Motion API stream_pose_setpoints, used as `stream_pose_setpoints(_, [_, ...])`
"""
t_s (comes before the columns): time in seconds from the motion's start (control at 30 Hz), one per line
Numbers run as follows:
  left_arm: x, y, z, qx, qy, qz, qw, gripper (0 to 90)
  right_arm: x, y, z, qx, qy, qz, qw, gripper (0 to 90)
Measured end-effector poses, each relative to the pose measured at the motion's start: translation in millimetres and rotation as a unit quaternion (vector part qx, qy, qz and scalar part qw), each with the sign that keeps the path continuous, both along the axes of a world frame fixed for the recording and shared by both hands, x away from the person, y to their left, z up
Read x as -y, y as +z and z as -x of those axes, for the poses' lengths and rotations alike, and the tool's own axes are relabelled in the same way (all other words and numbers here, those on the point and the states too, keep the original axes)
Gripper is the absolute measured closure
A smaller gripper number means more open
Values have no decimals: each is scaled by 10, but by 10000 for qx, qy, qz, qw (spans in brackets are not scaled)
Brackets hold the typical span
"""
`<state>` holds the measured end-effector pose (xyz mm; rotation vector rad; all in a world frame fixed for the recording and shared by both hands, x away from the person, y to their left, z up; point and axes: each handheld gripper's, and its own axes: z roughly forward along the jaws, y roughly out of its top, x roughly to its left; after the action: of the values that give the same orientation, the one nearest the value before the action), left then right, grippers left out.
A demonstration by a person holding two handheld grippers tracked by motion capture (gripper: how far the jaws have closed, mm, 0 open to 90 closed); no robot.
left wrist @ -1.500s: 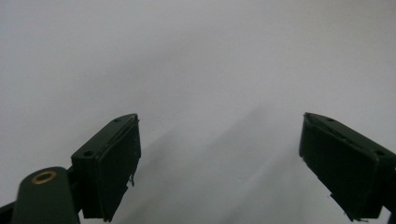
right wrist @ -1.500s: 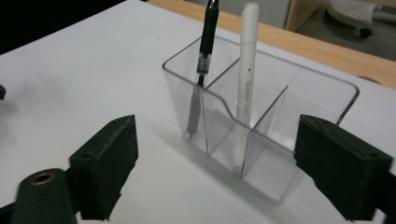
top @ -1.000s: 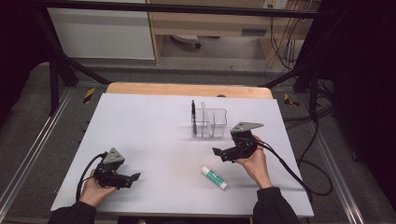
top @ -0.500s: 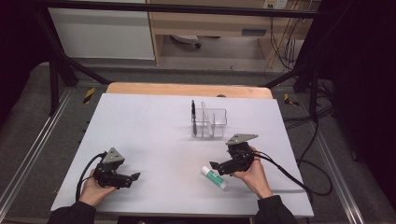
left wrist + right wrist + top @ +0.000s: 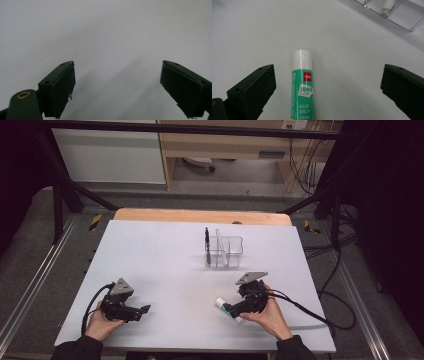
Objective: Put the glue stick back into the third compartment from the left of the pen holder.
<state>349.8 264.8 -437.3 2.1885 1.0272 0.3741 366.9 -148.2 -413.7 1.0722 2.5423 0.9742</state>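
1. my right gripper [image 5: 231, 310] sits low over the glue stick [image 5: 302, 85]; its jaws stand wide, one on either side of the stick, neither pressing on it.
2. the glue stick lies flat on the table [image 5: 165, 250], near its front edge, white cap pointing away from the gripper.
3. my left gripper [image 5: 142, 309] rests at the front left, jaws wide, nothing between them.
4. a clear organizer [image 5: 227, 251] stands well behind the stick.

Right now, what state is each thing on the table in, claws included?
Glue stick: capped, lying flat between the right claw's jaws, not gripped.
Right claw: open, around the glue stick.
Left claw: open, nothing between its jaws.
Clear organizer: upright, holding a black pen and a white stick.
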Motion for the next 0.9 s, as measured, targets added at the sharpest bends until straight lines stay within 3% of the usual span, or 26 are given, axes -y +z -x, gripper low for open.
stream_pose_setpoints(0.07, [-5,4,1,13,0,-1,10000,125,-15,4,8,53,49,21,10000,15])
stream_pose_setpoints(0.4, [0,7,-2,13,16,27,10000,125,-202,32,-1,-141,232,298,9992,77])
stream_pose_setpoints(0.7, [5,5,-16,-10,17,20,10000,125,-398,76,-26,-460,561,762,9945,234])
stream_pose_setpoints(0.9, [18,6,-6,-2,-19,-2,10000,125,-422,57,-30,-657,512,873,9927,351])
